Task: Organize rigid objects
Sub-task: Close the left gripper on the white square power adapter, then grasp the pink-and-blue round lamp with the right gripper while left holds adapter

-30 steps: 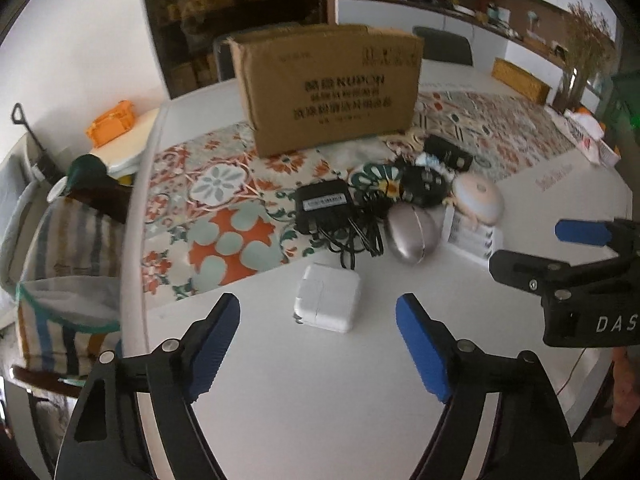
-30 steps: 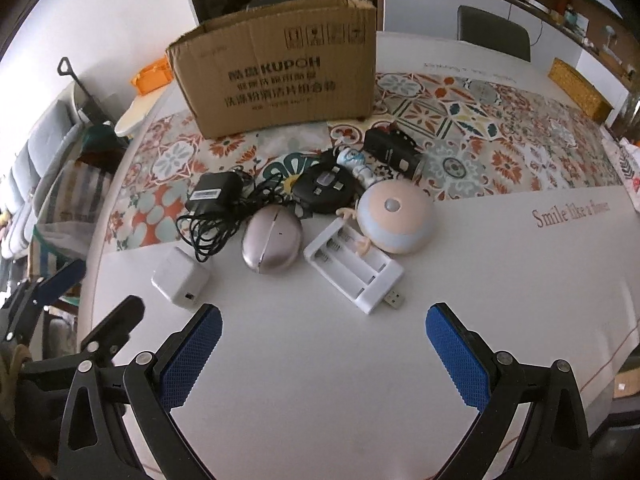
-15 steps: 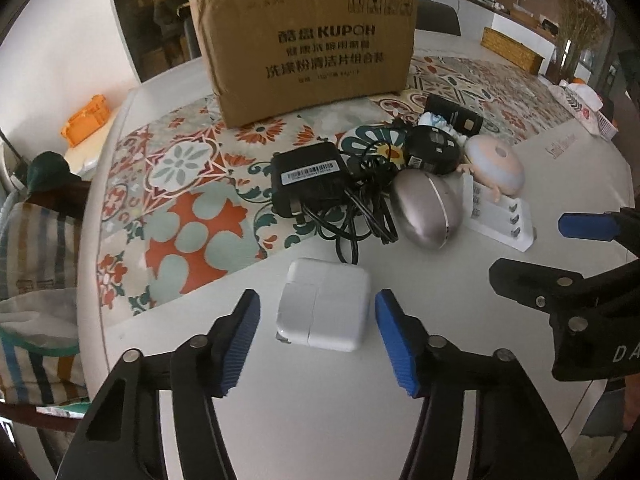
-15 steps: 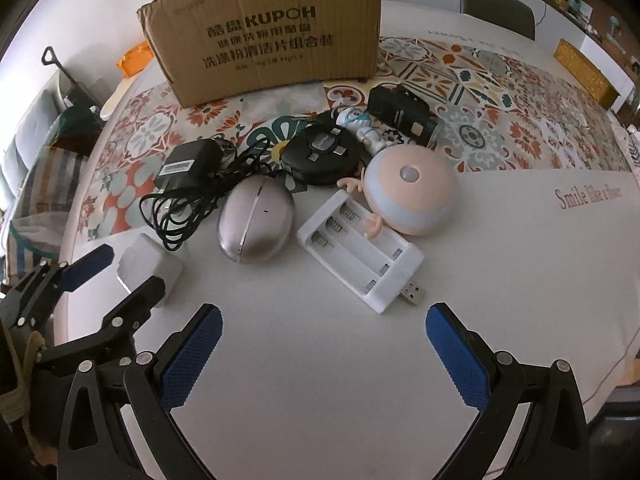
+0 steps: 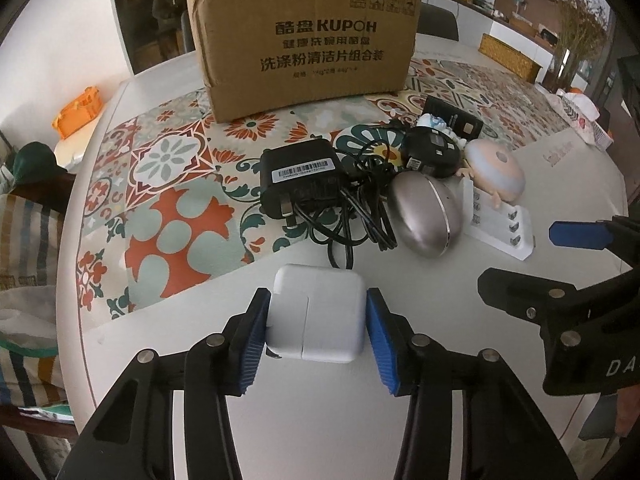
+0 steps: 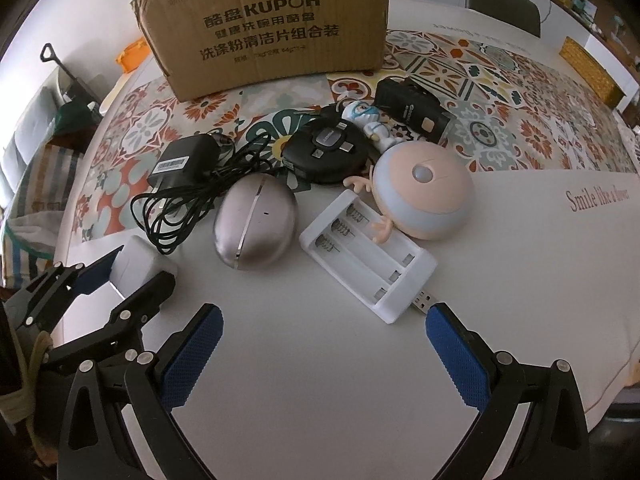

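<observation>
my left gripper (image 5: 316, 330) is pinching one white square charger (image 5: 316, 316), both blue pads pressing flat against its sides while it is sitting on the bare white part of the table (image 5: 320, 420). from the right wrist view the same charger (image 6: 138, 266) is showing between the left fingers (image 6: 94, 272), just beside the cable loops. my right gripper (image 6: 320, 348) is hovering with its two fingers spread wide and nothing between them; one pad (image 6: 456, 354) is sitting just beside the usb plug of the one white battery charger (image 6: 368, 252), whose three slots are lying bare.

moving outward, i am counting one silver egg-shaped case (image 6: 254, 226) lying between the cable and the battery charger, one black power adapter (image 5: 300, 178) with its tangled black cord (image 5: 356, 216), one round black cable hub (image 6: 326, 152), one peach and blue dome-shaped gadget (image 6: 426, 196) touching the far end of the battery charger, one small white and blue figurine (image 6: 368, 120), and one black rectangular box (image 6: 412, 110) behind it. that is making eight loose things in all. one cardboard box (image 5: 304, 36) printed kupoh is standing at the back on the patterned tile cloth (image 5: 160, 184).
</observation>
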A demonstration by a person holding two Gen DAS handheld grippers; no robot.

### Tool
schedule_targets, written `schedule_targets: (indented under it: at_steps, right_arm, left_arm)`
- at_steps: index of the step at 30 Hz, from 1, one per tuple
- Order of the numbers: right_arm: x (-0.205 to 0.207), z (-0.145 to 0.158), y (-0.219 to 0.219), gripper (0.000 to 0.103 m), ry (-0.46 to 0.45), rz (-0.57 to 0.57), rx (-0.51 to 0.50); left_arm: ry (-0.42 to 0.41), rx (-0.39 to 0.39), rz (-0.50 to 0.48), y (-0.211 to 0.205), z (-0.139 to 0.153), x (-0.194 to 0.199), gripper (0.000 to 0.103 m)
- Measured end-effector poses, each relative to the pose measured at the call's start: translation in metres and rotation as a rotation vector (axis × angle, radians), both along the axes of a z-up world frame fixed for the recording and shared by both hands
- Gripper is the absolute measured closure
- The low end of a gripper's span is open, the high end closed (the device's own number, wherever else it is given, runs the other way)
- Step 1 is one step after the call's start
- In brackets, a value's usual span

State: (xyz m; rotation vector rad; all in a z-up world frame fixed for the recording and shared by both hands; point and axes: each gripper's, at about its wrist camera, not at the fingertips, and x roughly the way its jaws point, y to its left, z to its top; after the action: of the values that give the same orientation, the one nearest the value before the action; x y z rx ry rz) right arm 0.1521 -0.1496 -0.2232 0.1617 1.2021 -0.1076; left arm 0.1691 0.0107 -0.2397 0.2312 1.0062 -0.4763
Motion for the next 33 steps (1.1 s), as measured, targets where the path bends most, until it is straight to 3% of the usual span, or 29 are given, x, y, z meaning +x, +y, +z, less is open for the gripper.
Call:
schedule_targets:
  at_steps: [9,22,33]
  right_arm:
    - [0.003,0.001,-0.005,0.001,-0.016,0.044,0.003]
    - [0.007,0.021,-0.032,0.002,-0.056,0.161,0.043]
    - [0.033,0.026,-0.072,0.008,-0.079,0.177,0.057]
  left_arm:
    - [0.009,-0.011,0.103,-0.003,-0.005,-0.001,0.058]
    - [-0.049,-0.056,0.236,-0.028,0.045,-0.027,0.058]
    - [-0.067,-0.064,0.303,-0.061,0.054,-0.01,0.058]
